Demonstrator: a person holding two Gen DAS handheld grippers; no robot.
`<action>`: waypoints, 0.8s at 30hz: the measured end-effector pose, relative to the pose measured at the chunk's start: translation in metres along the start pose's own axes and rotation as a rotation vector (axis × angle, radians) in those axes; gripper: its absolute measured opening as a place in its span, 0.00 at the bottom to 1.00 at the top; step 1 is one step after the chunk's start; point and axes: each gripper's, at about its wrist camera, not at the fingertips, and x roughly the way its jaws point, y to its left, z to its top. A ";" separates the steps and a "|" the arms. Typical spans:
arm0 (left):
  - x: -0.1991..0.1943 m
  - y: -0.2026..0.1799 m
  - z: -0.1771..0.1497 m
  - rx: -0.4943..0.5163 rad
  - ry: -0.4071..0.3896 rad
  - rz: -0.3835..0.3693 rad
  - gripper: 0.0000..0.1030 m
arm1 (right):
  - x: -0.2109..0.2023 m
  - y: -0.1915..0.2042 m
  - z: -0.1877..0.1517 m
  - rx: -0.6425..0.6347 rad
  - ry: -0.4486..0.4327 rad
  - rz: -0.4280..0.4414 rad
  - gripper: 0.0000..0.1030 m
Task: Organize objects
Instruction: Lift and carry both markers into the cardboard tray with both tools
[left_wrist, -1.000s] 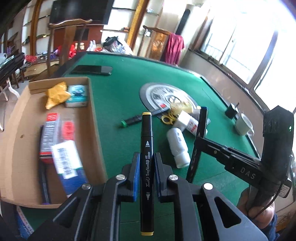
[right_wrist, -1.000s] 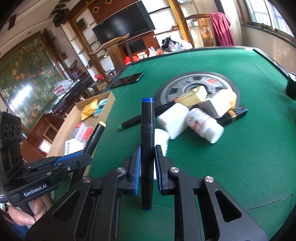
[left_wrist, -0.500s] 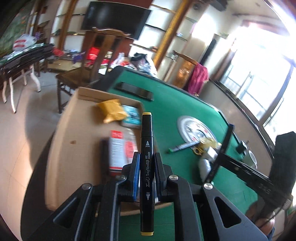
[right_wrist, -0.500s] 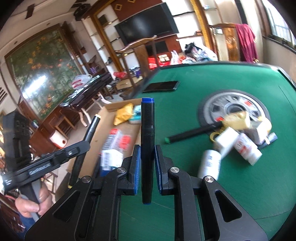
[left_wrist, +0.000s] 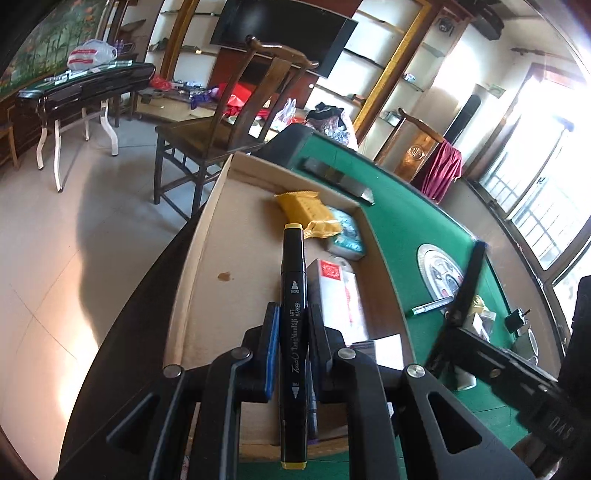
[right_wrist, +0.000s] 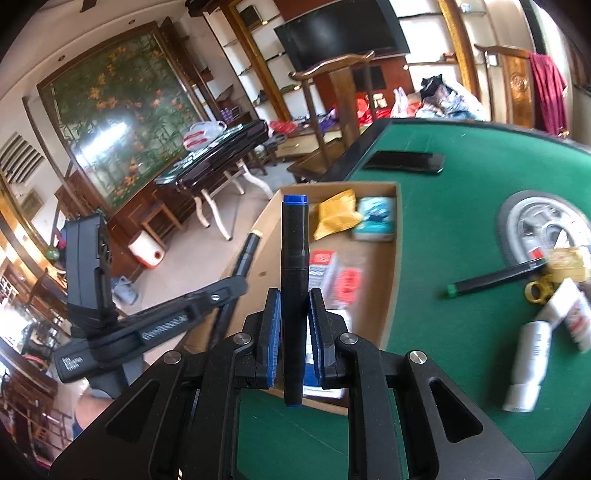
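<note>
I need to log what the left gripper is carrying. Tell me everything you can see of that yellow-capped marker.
The yellow-capped marker is a slim black plastic art marker with yellow end caps and white print reading "ART MARKER" and "BROAD". It is clamped mid-barrel between the blue pads of the left gripper, pointing forward above the cardboard box. Only the pads touch it.

The surface is green felt. On it sits a plain brown box; inside the box lie a yellow packet, a teal-and-white pack and a white carton with red print. Beside the box, a black marker has a green end.
</note>
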 end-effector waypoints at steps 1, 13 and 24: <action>0.000 0.002 0.000 -0.003 0.001 0.000 0.13 | 0.009 0.003 -0.001 0.000 0.017 0.003 0.14; 0.016 0.012 -0.006 -0.016 0.034 0.010 0.13 | 0.074 0.000 0.001 0.026 0.129 -0.007 0.14; 0.020 0.021 -0.007 -0.035 0.046 0.015 0.13 | 0.101 0.003 -0.002 0.027 0.149 -0.048 0.14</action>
